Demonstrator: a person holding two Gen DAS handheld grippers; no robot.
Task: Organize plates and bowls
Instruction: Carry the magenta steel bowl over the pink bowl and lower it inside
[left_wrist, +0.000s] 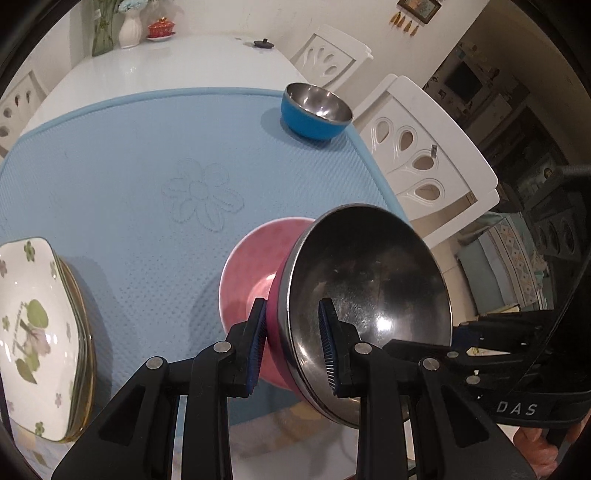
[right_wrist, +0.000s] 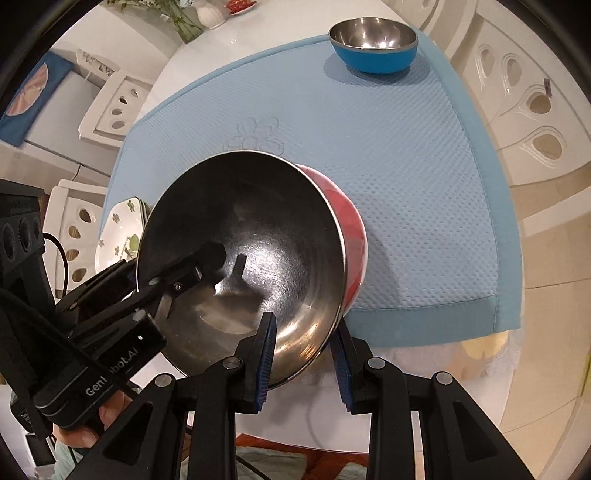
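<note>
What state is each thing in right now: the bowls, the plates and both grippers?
Pink bowl: tilted, held by its rim, above the mat.
Blue bowl: upright, empty, on the mat's far corner.
Flowered plates: stacked.
Left gripper: fingers shut on the rim.
Right gripper: likewise.

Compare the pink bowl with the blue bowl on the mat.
The pink bowl is tilted on edge, held off the mat; the blue bowl sits upright on the mat. The left claw and the right claw each pinch the pink bowl's rim; nothing touches the blue bowl. Outer colours differ, pink against blue. Both have shiny metal insides.
</note>
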